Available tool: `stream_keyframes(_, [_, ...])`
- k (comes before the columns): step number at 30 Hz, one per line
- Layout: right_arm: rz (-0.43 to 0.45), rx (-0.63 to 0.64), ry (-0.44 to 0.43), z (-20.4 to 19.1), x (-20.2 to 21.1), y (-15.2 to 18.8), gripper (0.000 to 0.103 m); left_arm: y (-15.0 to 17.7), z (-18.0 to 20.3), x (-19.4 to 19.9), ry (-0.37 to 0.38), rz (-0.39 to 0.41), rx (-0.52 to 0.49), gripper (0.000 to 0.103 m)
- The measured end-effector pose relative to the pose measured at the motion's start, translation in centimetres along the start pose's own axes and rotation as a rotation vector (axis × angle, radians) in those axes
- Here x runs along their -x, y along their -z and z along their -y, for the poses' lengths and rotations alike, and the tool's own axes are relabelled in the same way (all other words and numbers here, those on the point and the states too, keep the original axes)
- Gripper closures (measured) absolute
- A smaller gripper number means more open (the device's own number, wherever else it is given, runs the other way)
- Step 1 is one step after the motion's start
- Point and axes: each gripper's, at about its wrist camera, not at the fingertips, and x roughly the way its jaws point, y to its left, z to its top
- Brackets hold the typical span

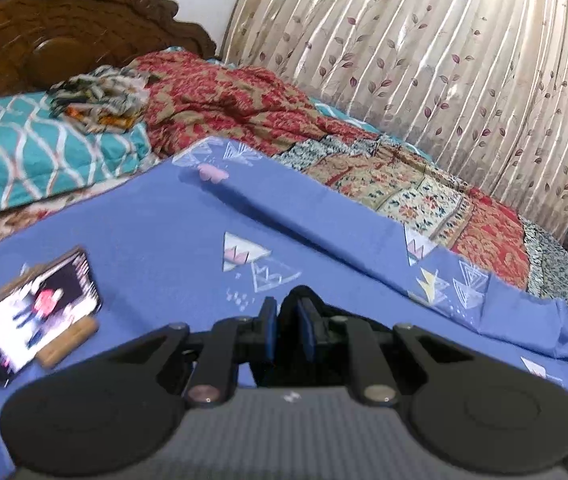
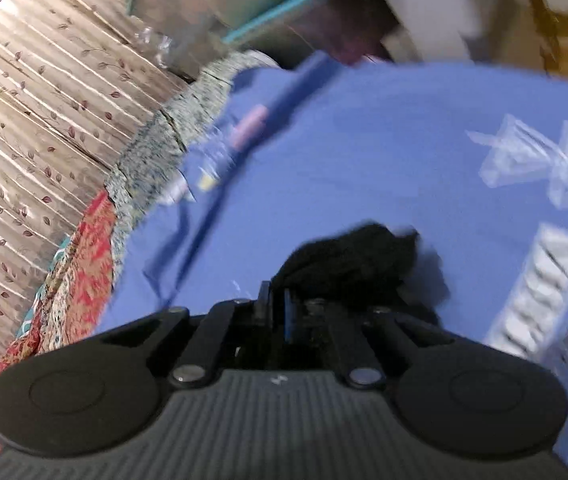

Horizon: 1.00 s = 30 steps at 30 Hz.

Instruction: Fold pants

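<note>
The pants point(image 2: 363, 256) are black cloth, bunched in a blurred lump just past my right gripper point(image 2: 278, 300). That gripper is shut, and the cloth comes out from between its blue pads and drapes over the right finger. It hangs low over the blue bedsheet point(image 2: 363, 140). In the left wrist view my left gripper point(image 1: 285, 312) is shut too. A small fold of black pants cloth point(image 1: 303, 295) bridges its tips, and the rest is hidden below the gripper body. It hovers over the same blue sheet point(image 1: 164, 220).
A phone point(image 1: 36, 312) leans on a wooden stand point(image 1: 70, 340) at the left of the sheet. A red patterned quilt point(image 1: 244, 96), a teal pillow point(image 1: 24, 152) and a carved headboard point(image 1: 44, 32) lie beyond. A leaf-print curtain point(image 1: 443, 60) runs along the bed's far side.
</note>
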Motion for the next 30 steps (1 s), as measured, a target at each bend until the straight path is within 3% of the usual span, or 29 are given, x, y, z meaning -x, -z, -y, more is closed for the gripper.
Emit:
stream_keyframes(4, [0.026,0.035,0.019,-4.3,-4.9,-3.1,0.095,-2.4,1.1,-4.5,-0.021,0.004,0.039,0.09])
stream_keyframes(6, [0.048,0.027,0.035,-5.7,-7.7,-3.9,0.084,-2.9,1.7,-7.3,-0.053,-0.023,0.041,0.087])
stream_keyframes(8, [0.035,0.022,0.082,-5.9,-9.4,-3.7,0.069,-2.6,2.5,-9.2,-0.146,-0.068,0.016,0.087])
stream_keyframes(10, [0.033,0.044,0.077,-5.4,-9.6,-2.7,0.069,-1.8,2.5,-9.0,-0.108,-0.096,0.002,0.085])
stream_keyframes(12, [0.018,0.121,0.061,-4.3,-8.9,-1.5,0.069,-0.5,2.2,-8.1,-0.076,-0.114,-0.043,0.071])
stream_keyframes(14, [0.0,0.169,0.076,-2.7,-8.4,-0.7,0.069,0.5,1.6,-7.5,-0.08,-0.149,-0.073,0.05])
stream_keyframes(16, [-0.018,0.142,0.081,-0.8,-8.3,-0.4,0.068,1.2,0.3,-7.2,-0.042,-0.222,-0.037,0.046])
stream_keyframes(19, [-0.068,0.05,0.101,1.6,-9.5,-0.4,0.062,2.0,-1.2,-7.8,0.023,-0.359,0.085,0.025])
stream_keyframes(20, [-0.089,0.021,0.107,2.2,-10.0,-0.5,0.057,2.3,-1.4,-8.0,0.049,-0.39,0.113,0.025])
stream_keyframes(22, [-0.126,-0.02,0.109,2.5,-11.3,-0.4,0.052,3.0,-1.5,-7.9,0.096,-0.434,0.146,0.021])
stream_keyframes(23, [-0.128,-0.03,0.125,2.6,-12.0,-0.2,0.052,3.4,-1.3,-7.8,0.112,-0.443,0.149,0.01])
stream_keyframes(25, [-0.113,-0.023,0.143,2.3,-12.7,0.1,0.056,4.3,-0.8,-7.4,0.142,-0.46,0.139,0.005])
stream_keyframes(26, [-0.115,0.009,0.148,1.7,-13.0,0.2,0.087,5.0,-0.2,-7.2,0.153,-0.476,0.112,0.009])
stream_keyframes(27, [-0.132,0.048,0.156,1.0,-13.3,0.3,0.098,5.4,0.6,-7.1,0.156,-0.486,0.071,0.028])
stream_keyframes(28, [-0.126,0.092,0.188,0.3,-13.1,0.5,0.098,6.0,1.5,-7.0,0.152,-0.497,0.007,0.048])
stream_keyframes(29, [-0.08,0.123,0.214,-0.2,-12.3,0.5,0.098,6.6,2.2,-6.9,0.16,-0.518,-0.05,0.083])
stream_keyframes(30, [-0.02,0.137,0.215,-0.2,-11.3,0.2,0.098,7.0,2.6,-6.6,0.176,-0.534,-0.084,0.095])
